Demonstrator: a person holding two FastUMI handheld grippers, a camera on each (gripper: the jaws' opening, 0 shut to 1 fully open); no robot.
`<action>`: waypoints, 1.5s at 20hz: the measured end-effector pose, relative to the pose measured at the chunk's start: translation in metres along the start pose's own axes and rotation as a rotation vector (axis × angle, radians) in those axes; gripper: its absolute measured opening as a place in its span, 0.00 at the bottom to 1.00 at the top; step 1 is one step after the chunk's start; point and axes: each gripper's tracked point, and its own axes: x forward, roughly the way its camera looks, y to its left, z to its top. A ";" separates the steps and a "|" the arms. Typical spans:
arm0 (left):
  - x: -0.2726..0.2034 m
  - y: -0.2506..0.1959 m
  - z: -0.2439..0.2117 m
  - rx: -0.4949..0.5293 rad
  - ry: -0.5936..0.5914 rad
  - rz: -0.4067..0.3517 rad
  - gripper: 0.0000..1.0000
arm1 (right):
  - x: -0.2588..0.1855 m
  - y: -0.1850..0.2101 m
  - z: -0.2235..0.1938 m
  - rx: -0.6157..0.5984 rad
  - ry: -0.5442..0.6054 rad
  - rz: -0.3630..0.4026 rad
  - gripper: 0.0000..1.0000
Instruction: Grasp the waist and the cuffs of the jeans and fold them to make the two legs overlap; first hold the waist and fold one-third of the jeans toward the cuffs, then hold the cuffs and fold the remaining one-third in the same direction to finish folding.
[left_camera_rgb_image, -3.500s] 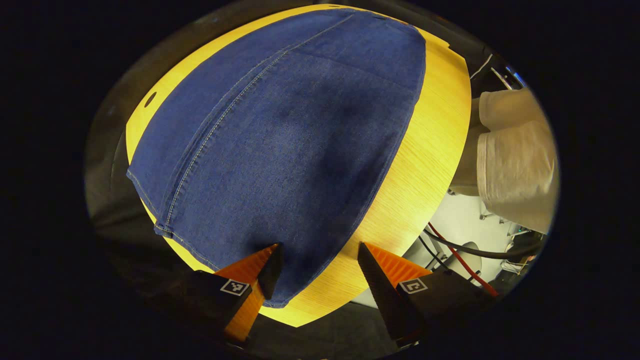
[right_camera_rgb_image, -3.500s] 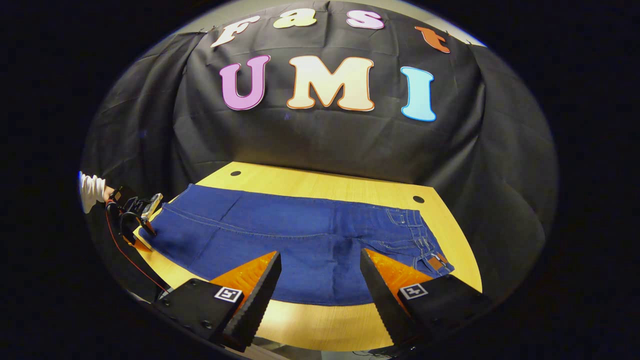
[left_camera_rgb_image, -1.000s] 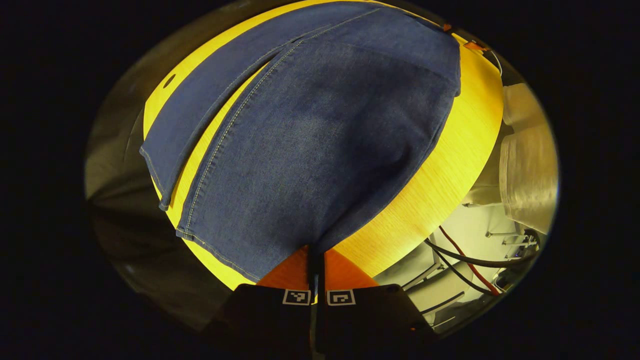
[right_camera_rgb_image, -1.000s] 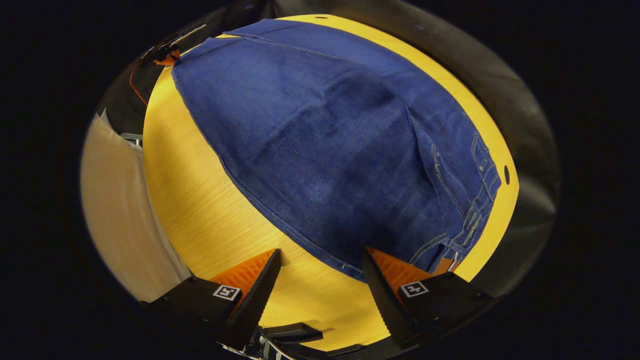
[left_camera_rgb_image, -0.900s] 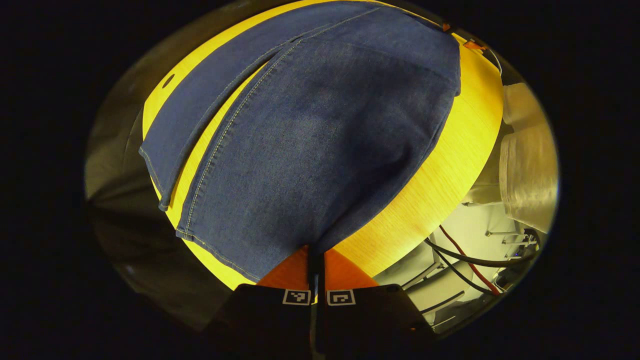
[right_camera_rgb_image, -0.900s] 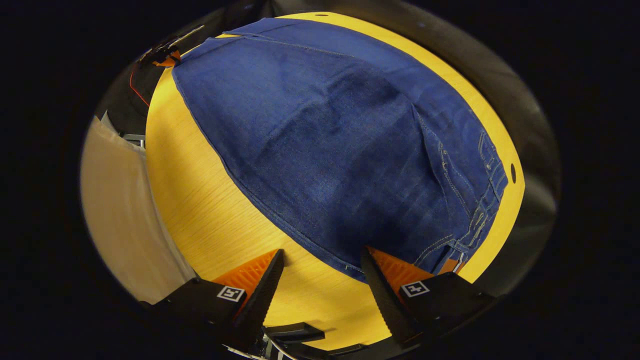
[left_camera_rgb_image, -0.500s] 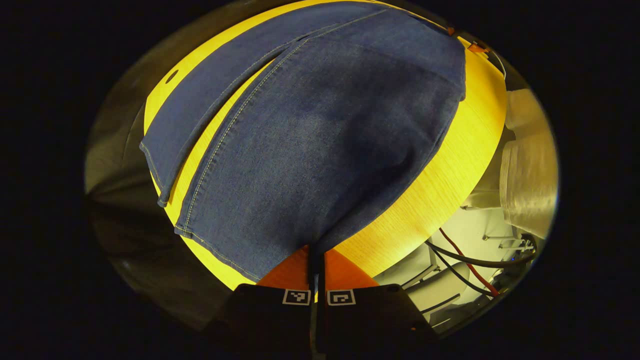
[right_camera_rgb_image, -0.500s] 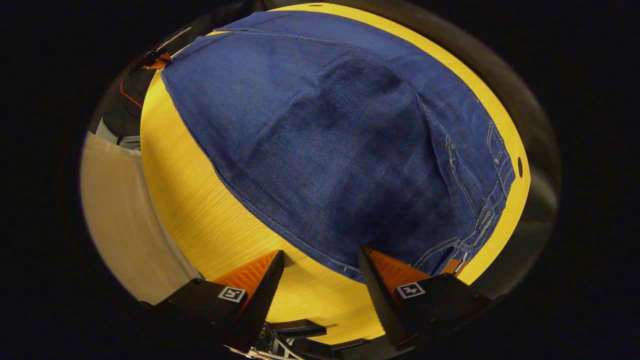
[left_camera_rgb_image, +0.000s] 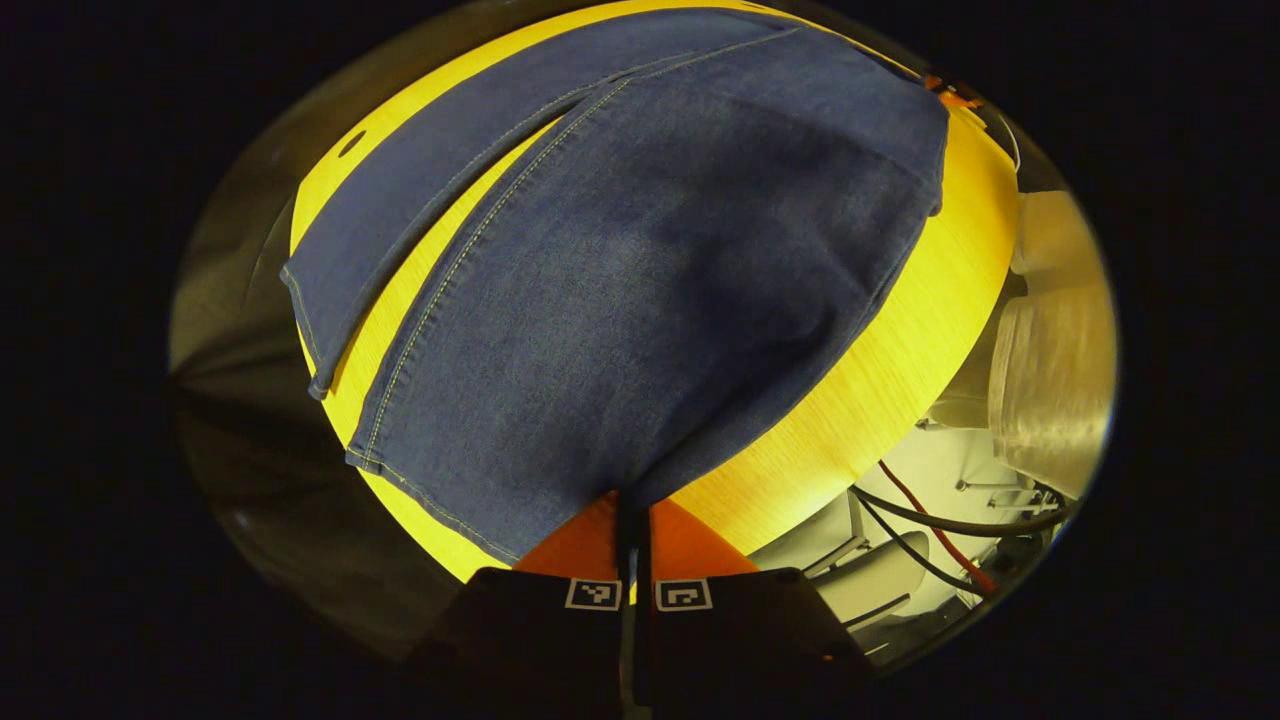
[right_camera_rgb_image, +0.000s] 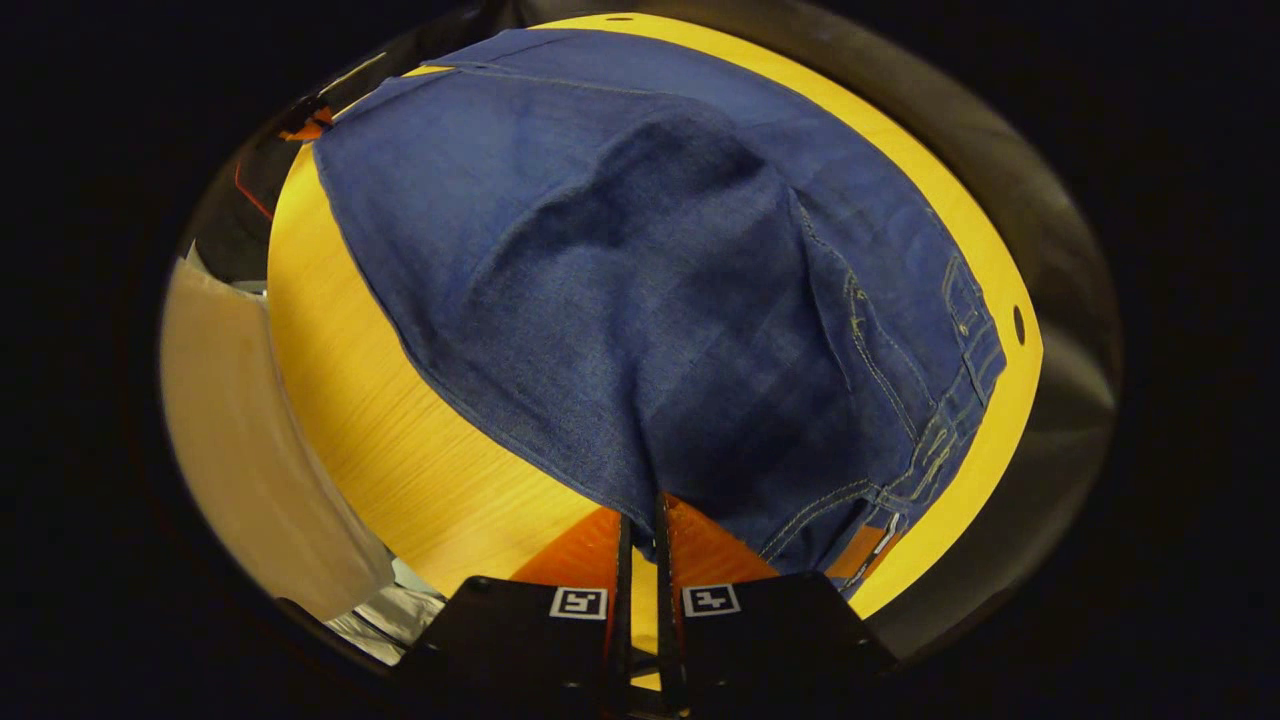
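Blue jeans (left_camera_rgb_image: 640, 260) with pale stitching — yellow wood-grain table (left_camera_rgb_image: 880, 360).

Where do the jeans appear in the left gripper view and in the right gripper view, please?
Left gripper view: the jeans fill the centre and top, the near leg's cuff edge pinched in the left gripper.
Right gripper view: the jeans fill the centre, waistband at lower right, near edge pinched in the right gripper.
Shared landmark: the yellow table under them.
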 end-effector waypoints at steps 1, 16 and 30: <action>0.000 -0.001 0.000 0.001 -0.009 -0.004 0.00 | -0.001 0.000 -0.001 0.031 -0.003 -0.005 0.13; -0.074 0.089 0.045 0.040 -0.063 0.020 0.00 | -0.059 -0.031 0.030 0.212 -0.159 -0.247 0.03; -0.075 0.242 0.158 -0.213 -0.141 0.427 0.00 | -0.103 -0.190 0.211 0.415 -0.498 -0.334 0.03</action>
